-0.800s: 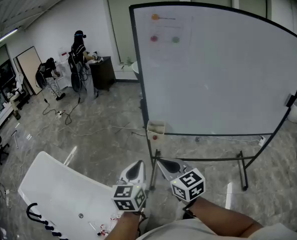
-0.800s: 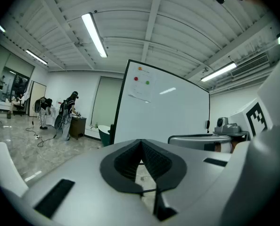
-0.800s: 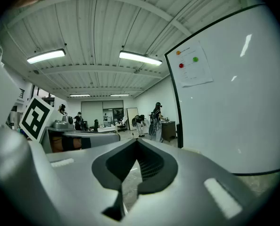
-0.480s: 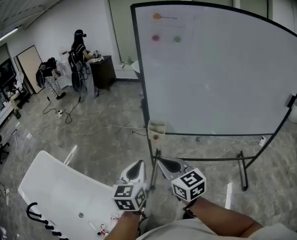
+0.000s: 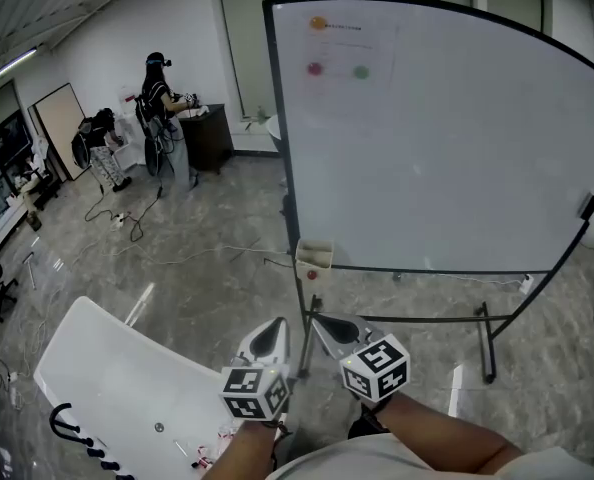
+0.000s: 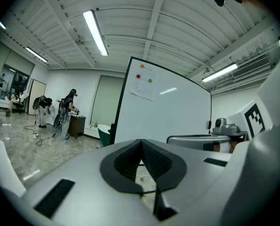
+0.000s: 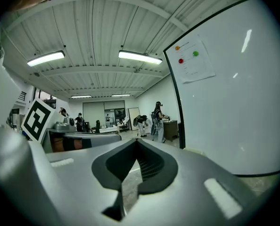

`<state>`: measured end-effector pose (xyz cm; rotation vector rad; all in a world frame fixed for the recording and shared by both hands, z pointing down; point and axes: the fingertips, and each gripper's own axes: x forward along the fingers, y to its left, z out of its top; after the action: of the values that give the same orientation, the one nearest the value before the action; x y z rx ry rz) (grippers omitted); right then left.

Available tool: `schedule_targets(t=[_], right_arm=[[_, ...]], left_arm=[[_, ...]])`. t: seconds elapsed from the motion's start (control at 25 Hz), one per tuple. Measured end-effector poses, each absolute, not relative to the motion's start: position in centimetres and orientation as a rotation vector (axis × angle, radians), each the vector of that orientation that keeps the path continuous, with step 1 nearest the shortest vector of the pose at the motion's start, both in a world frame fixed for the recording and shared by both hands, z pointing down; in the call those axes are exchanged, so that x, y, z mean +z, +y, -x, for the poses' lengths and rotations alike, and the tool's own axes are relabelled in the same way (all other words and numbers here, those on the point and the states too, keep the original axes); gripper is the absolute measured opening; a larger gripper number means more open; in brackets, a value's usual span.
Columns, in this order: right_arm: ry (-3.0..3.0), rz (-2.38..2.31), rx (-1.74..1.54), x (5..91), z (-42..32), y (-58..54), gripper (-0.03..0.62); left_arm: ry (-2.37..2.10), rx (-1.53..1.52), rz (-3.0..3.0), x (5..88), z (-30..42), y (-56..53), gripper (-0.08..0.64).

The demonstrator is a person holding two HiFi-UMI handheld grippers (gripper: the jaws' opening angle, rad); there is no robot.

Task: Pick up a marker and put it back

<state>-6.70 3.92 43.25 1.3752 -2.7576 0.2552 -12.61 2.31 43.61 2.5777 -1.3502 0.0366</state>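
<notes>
Step in hand: approach — no marker has been picked up yet. The left gripper (image 5: 271, 338) and the right gripper (image 5: 334, 331) are held side by side, low and close to the body, well short of the whiteboard (image 5: 447, 138). In both gripper views the ribbed dark pads meet at the tip, so each gripper is closed with nothing between its jaws. No marker can be made out at this range; the likely place is the small pale box (image 5: 313, 256) fixed at the board's lower left corner, judged to be the pen holder. The next move calls for one gripper to travel forward to that box, open its jaws, and line them across a slim round barrel — a shape that rolls, so a centred, square grip is advised. The board is smooth, glossy and white in a thin dark frame on a tubular metal stand (image 5: 487, 338); the floor (image 5: 197, 268) is polished grey stone pattern.
</notes>
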Motion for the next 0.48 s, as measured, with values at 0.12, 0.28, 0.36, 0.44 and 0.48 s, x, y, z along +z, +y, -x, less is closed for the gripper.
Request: schedule_targets(t=[0.12,0.28,0.36,0.44,0.48], right_arm=[[-2.759,-1.355,0.268,44.1,6.2,1.9,-0.003],[-2.763,-1.314,0.28,45.6,5.5,-1.9,-0.003],[-2.763,-1.287,0.281,46.7,5.1,-4.3,-0.003],[-2.758,-1.255,0.27,47.0,4.4,-7.0,-0.003],[-2.755,-1.236,0.263,46.8,4.1,-8.5,-0.003]], left_arm=[[-1.357,0.035,-2.571,44.1,12.0,0.3,0.005],[-1.382,0.037,-2.547,45.5,11.5,-3.3,0.003],[-1.401,0.042,-2.532,46.4,11.2,-5.3,0.003],[-1.43,0.038,-2.516,46.6,10.8,-7.5,0.004],[-1.447,0.033,-2.504,46.5,10.7,-8.6,0.004]])
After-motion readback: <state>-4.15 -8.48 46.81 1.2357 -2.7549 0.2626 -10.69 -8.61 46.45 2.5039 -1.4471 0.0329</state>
